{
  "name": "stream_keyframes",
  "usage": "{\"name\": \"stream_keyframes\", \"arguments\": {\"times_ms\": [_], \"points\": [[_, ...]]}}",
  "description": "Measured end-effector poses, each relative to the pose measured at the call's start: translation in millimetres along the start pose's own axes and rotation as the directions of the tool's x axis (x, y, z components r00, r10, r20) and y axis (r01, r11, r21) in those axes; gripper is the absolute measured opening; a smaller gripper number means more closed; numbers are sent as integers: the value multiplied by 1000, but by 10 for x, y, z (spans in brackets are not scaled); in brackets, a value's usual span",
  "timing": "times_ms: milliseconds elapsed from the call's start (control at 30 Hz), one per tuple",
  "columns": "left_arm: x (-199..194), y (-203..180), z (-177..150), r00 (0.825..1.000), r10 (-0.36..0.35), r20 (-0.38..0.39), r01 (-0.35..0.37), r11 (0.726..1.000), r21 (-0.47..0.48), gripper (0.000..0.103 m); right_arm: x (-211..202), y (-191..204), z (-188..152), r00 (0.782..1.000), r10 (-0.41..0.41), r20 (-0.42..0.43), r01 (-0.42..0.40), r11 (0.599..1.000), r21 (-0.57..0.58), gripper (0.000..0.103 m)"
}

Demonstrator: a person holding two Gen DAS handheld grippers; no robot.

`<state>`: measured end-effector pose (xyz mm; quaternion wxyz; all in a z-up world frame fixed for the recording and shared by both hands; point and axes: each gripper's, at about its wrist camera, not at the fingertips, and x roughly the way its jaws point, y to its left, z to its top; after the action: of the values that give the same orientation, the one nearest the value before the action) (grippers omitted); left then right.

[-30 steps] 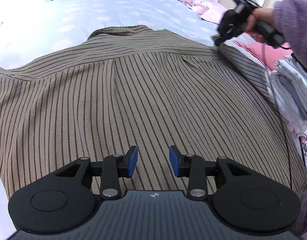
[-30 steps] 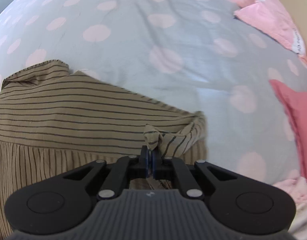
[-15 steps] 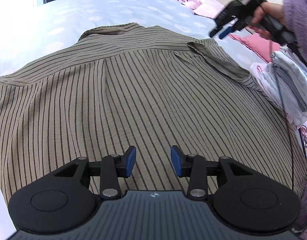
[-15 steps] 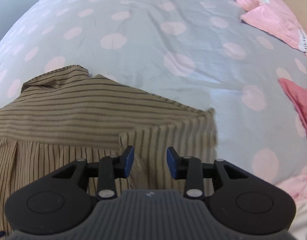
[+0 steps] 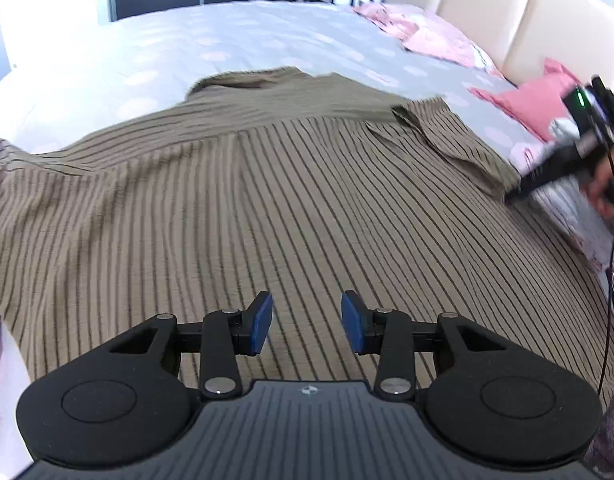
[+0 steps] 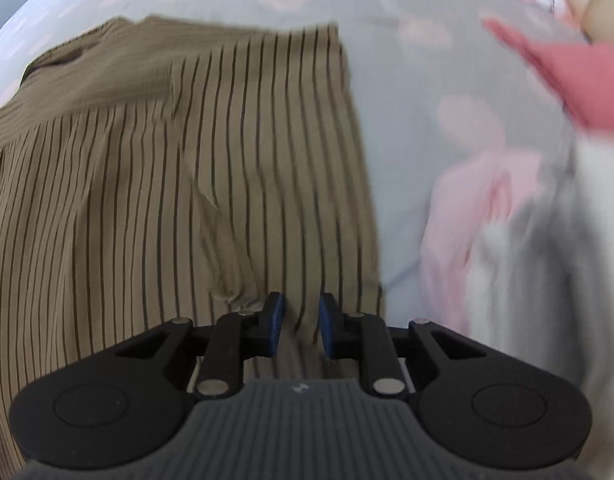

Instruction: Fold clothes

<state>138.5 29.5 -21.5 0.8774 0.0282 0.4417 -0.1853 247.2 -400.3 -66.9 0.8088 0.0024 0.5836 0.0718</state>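
Seemingly ready for a first fold, the left wrist view shows the brown striped shirt [image 5: 267, 200] spread back-up across the bed [image 5: 227, 48], collar toward the far side, which gives a flat panel to fold from. The left hand-held gripper [image 5: 307, 322] hovers over the near hem with its blue pads apart and nothing between them, so it is released; I judge it waits there to take the hem or pin the cloth once the other side is dealt with. At the right edge of this view the right hand-held gripper [image 5: 547, 172], blurred and carried by a hand [image 5: 605, 190], reaches down at the shirt's right border, just below the short sleeve [image 5: 455, 140] that lies folded in over the shoulder. Beyond it are pink pillows [image 5: 435, 40] by the headboard and a heap of pale clothes [image 5: 579, 216] beside the shirt. Turning to the right wrist view, heavily smeared, the right hand-held gripper [image 6: 300, 328] sits low over the shirt's [image 6: 147, 200] right side strip, near the edge where cloth meets the dotted sheet [image 6: 407, 140]. Its jaws are closing with a ridge of striped fabric rising between the pads, though a gap shows on either side, so the pinch is not yet made. Probably this grip is placed at the side seam so that the edge can be carried inward over the back; the pink and grey garments [image 6: 507, 220] lie just beside, apart from the shirt
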Motion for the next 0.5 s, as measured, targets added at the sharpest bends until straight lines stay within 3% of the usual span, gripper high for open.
{"name": "stream_keyframes", "arguments": {"times_ms": [200, 500], "points": [[-206, 343, -61, 993, 108, 44, -102, 988, -119, 38, -231, 98, -291, 997, 50, 66, -50, 999, -2, 26], [-605, 1301, -102, 959, 278, 54, -255, 931, -262, 39, -601, 505, -719, 975, 196, 106, -190, 979, -71, 33]]}}
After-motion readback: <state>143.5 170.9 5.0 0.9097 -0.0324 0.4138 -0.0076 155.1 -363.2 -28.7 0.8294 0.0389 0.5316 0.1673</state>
